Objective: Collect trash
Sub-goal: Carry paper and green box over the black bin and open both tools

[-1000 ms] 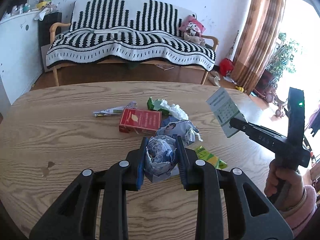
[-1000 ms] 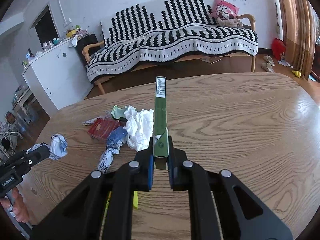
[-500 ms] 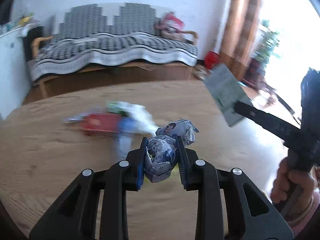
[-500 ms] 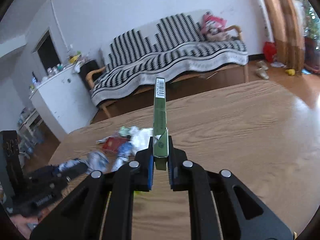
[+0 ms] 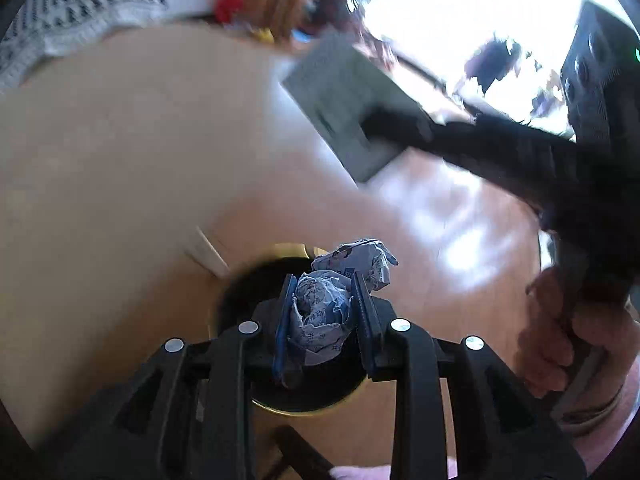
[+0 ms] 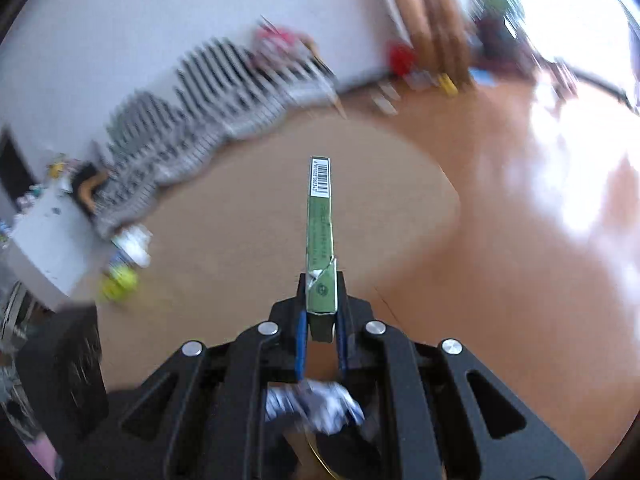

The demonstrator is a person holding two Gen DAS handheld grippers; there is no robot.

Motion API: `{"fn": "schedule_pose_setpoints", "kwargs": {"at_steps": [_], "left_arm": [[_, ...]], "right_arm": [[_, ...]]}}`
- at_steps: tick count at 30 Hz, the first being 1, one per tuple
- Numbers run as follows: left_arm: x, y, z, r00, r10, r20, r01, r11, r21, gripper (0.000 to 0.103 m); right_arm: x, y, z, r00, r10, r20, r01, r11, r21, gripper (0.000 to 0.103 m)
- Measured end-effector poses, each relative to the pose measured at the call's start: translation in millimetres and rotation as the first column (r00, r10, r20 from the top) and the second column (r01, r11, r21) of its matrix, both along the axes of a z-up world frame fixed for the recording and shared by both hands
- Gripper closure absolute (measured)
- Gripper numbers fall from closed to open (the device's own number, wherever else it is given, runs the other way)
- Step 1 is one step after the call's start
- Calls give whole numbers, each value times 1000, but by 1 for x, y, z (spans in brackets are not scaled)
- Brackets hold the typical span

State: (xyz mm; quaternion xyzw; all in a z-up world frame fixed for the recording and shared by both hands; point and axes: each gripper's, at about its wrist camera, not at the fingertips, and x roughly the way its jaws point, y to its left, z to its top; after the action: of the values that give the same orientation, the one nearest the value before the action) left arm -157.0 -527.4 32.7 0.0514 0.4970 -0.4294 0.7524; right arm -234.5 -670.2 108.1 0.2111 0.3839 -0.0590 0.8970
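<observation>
Left gripper [image 5: 322, 312], clamping crumpled paper [image 5: 320, 312], now hangs over a gold-rimmed bin [image 5: 304, 404] at six o'clock; right gripper [image 6: 320, 320] pinches a green carton [image 6: 319, 236], ready to drop.

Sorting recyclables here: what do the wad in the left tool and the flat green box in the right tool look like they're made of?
The wad looks like printed paper: matte, sharply creased, blue print over white. The green box looks like thin, slightly glossy cardboard: flat panels, folded edges, a torn flap and a printed barcode. Any plastic coating can't be ruled out.
</observation>
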Motion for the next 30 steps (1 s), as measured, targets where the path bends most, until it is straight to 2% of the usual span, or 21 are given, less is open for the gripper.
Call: {"fn": "schedule_pose_setpoints", "kwargs": {"at_steps": [1,2,3,5,6,7,9,12,19,20,21,22,23,27,30], "left_arm": [[-2,-6,-23,999,1,-37,2,997,79,76],[-1,-9,-34,996,4,-89,5,995,102,76],[-2,-12,-36,996,-12,-88,21,995,96,76],[-7,-20,-31,999,-39,24,35,989,143,76],[-7,-22,-34,998,-45,35,39,986,164,76],[-4,-21,-38,999,-42,11,39,985,168,76],[-1,-20,-47,999,-34,-18,37,980,194,76],[-3,-19,-47,999,-45,-1,44,979,201,76],[-6,-27,-57,996,-80,-36,86,972,219,74],[-8,-36,-63,995,-87,-50,97,969,228,60],[-10,-37,-67,993,-93,-67,106,965,238,46],[-12,-37,-67,995,-87,-58,98,968,232,17],[-13,-35,-65,996,-82,-39,88,972,217,9],[-17,-23,-29,994,-73,85,61,990,131,9],[-16,13,24,976,36,214,-40,999,18,7]], "right_arm": [[-17,-10,-33,997,-20,-76,22,999,28,91],[-30,-16,-60,990,-36,-135,43,998,48,91],[-40,-22,-80,982,-52,-179,65,995,72,91],[-59,-35,-121,964,-88,-252,131,979,159,91],[-63,-39,-131,959,-101,-265,151,973,175,91],[-65,-42,-140,954,-113,-278,169,968,186,91],[-65,-46,-150,949,-118,-292,181,963,200,91],[-64,-47,-156,948,-118,-297,187,958,217,91],[-66,-57,-154,948,-126,-294,206,943,261,90],[-65,-59,-152,947,-127,-294,210,939,274,82],[-65,-62,-150,943,-128,-306,218,935,281,69],[-64,-66,-147,939,-133,-318,227,933,279,28],[-67,-71,-141,940,-156,-305,242,932,270,7],[-75,-76,-109,938,-249,-240,287,947,141,7],[-74,-70,-84,930,-311,-194,316,949,-5,7]]}}
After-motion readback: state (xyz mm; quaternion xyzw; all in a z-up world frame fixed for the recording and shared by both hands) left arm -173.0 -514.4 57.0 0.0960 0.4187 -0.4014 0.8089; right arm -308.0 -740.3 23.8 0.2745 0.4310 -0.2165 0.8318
